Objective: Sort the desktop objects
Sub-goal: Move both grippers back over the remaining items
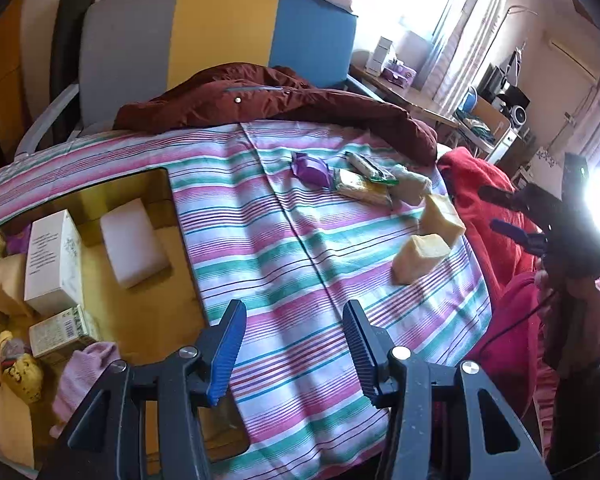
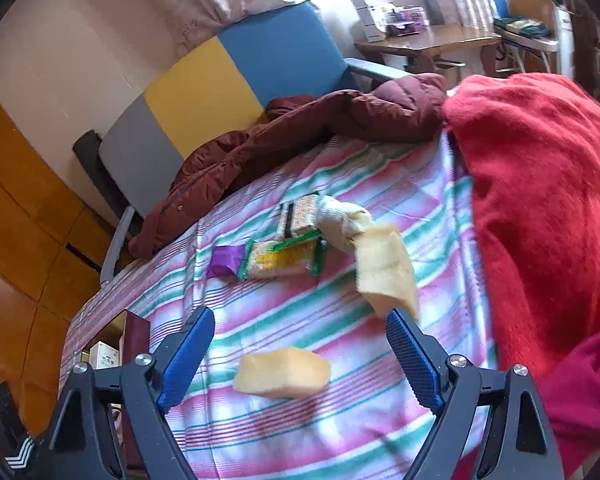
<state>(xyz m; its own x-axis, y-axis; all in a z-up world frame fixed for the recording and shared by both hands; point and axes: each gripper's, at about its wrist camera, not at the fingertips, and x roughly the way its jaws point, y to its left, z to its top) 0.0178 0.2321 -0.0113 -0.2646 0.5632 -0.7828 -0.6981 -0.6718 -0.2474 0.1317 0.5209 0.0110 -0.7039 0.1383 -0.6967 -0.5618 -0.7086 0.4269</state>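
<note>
On the striped cloth (image 1: 300, 248) lie a purple packet (image 1: 311, 168), two green-edged snack packs (image 1: 364, 186), a rolled pale cloth (image 1: 414, 182) and two yellow sponges (image 1: 418, 258). My left gripper (image 1: 296, 354) is open and empty, above the cloth beside an open box (image 1: 180, 280). My right gripper (image 2: 300, 356) is open and empty; one yellow sponge (image 2: 282, 372) lies between its fingers, below them, another (image 2: 386, 270) by the right fingertip. The right gripper also shows in the left wrist view (image 1: 508, 212).
The box holds a white sponge (image 1: 134, 246), white cartons (image 1: 52, 264), a pink cloth (image 1: 84, 376) and a yellow toy (image 1: 18, 370). A maroon jacket (image 1: 276, 100) lies at the back, a red blanket (image 2: 540, 216) at the right. A chair (image 1: 220, 32) stands behind.
</note>
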